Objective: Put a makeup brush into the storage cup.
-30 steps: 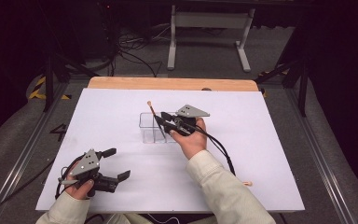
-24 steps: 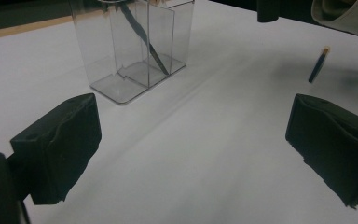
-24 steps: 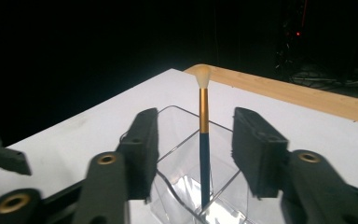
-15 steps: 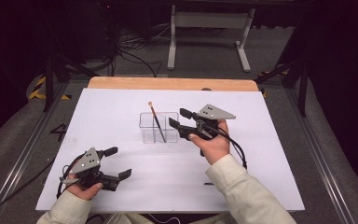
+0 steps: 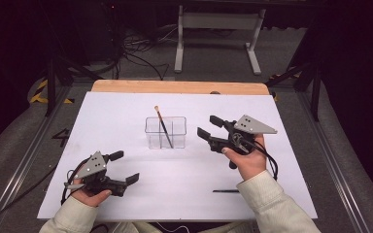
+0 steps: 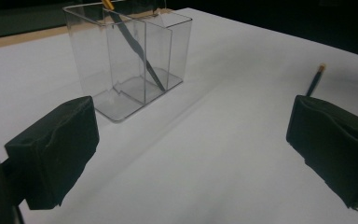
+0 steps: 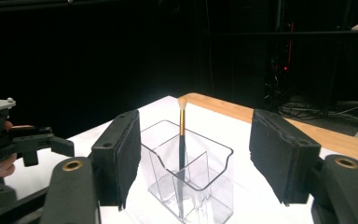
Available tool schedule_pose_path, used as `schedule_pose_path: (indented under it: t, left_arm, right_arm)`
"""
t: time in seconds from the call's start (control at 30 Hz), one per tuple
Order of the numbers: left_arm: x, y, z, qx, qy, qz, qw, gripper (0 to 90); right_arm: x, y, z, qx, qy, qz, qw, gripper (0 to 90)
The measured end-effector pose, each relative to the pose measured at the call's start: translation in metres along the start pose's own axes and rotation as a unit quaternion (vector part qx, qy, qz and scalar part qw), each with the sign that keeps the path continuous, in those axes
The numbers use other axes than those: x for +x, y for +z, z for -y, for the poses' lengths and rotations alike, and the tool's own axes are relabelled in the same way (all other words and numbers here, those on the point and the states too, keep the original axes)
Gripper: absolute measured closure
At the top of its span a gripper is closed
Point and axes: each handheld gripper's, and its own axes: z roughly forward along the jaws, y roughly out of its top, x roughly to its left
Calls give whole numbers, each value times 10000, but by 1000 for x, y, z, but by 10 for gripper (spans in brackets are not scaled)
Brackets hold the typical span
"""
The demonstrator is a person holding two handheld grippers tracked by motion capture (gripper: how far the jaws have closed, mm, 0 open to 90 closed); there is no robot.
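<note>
We note the brush (image 5: 163, 127) leaning in the clear organizer (image 5: 165, 132) at mid surface (image 5: 126, 111): dark handle, gold ferrule, pale bristle tip up, in the middle compartment. Right gripper (image 5: 210, 131) just beside the organizer, jaws just opening, nothing between. Left gripper (image 5: 124, 166) spread, empty. A second brush (image 5: 226, 191) lies near the front edge.

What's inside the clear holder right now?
One brush leans in the clear holder, bristles up, in a middle compartment. The other compartments look empty. A second brush lies on the table.

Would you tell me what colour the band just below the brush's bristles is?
Gold: the ferrule of the brush standing in the clear holder, clearest in the right gripper view.
</note>
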Motion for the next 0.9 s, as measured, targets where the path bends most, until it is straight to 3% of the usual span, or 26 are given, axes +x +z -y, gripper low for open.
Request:
schedule_pose_path:
  t: [0.23,0.3,0.43,0.9]
  left_arm:
    - [-1,-1,-2,-67,49,-13,10000,36]
    - [-1,-1,-3,96,87,24,9999,61]
    - [-1,1,-3,141,154,24,9998,65]
    - [-2,8,-6,78,37,177,9998,55]
  right_arm:
    - [-5,-21,-1,-60,14,-23,10000,347]
    - [-8,-28,0,-44,-8,8,10000,344]
    - [-14,-40,-1,-75,0,57,10000,343]
    - [-25,-71,2,-53,-4,167,9998,334]
